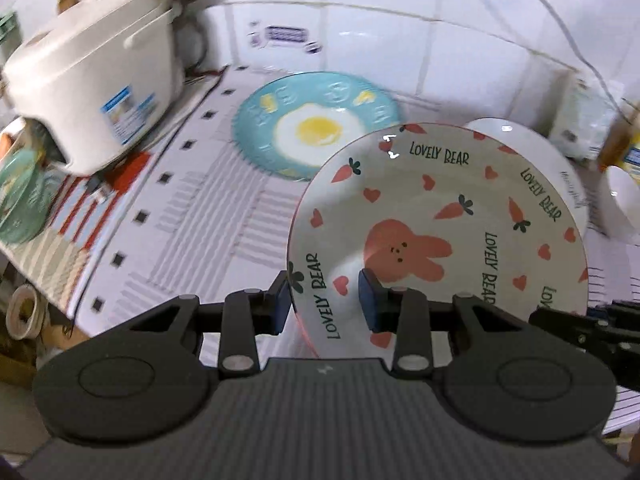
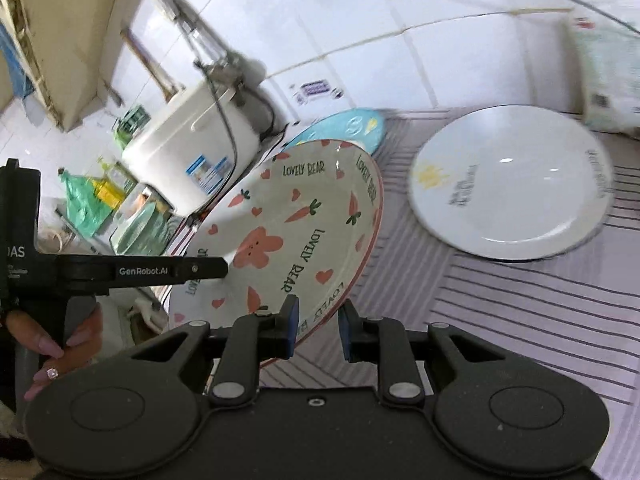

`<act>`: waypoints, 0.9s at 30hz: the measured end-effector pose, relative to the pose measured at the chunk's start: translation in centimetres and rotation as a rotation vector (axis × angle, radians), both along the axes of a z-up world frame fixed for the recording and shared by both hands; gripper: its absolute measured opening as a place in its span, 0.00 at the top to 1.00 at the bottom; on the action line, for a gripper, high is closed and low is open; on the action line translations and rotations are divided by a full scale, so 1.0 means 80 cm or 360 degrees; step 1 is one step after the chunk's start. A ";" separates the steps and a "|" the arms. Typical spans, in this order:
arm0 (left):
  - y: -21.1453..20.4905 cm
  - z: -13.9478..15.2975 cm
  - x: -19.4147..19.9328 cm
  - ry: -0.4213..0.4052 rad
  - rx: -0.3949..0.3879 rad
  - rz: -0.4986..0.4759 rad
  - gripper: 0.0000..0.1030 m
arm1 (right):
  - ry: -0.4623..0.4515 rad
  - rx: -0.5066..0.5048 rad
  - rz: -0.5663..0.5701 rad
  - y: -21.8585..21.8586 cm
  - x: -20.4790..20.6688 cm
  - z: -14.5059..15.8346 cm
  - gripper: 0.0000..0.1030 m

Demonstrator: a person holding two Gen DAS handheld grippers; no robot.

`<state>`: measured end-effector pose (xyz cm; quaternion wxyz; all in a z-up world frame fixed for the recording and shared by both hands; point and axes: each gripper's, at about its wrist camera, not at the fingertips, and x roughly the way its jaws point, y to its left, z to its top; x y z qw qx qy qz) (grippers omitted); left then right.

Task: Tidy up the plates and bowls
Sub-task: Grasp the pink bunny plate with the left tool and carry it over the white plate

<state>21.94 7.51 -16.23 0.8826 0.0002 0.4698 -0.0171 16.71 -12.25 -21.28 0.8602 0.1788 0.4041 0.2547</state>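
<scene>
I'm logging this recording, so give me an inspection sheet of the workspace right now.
Surface: striped tablecloth, patterned.
Job's things: cream bunny-and-carrot ceramic plate lifted and tilted; blue fried-egg plate and plain white round plate lie flat.
Clutter: white rice cooker, green plastic bag.
Grippers: left tongs straddle the bunny plate's rim; right tongs straddle its opposite rim.
Cables: cord behind the cooker.
Surroundings: white tiled wall.
</scene>
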 end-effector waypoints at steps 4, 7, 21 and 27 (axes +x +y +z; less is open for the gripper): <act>-0.037 0.006 0.013 -0.0012 0.0004 -0.0082 0.67 | -0.0001 0.0019 -0.0092 -0.036 -0.007 0.002 0.75; -0.059 0.005 0.027 -0.0013 0.0015 -0.0148 0.67 | -0.0022 0.0032 -0.0160 -0.061 -0.013 0.002 0.75; -0.117 -0.025 0.116 0.0051 -0.0094 -0.0253 0.68 | -0.0034 0.0117 -0.0394 -0.131 0.029 -0.023 0.75; -0.133 -0.039 0.151 0.0095 -0.0087 -0.0307 0.68 | 0.0036 0.0134 -0.0485 -0.144 0.056 -0.030 0.75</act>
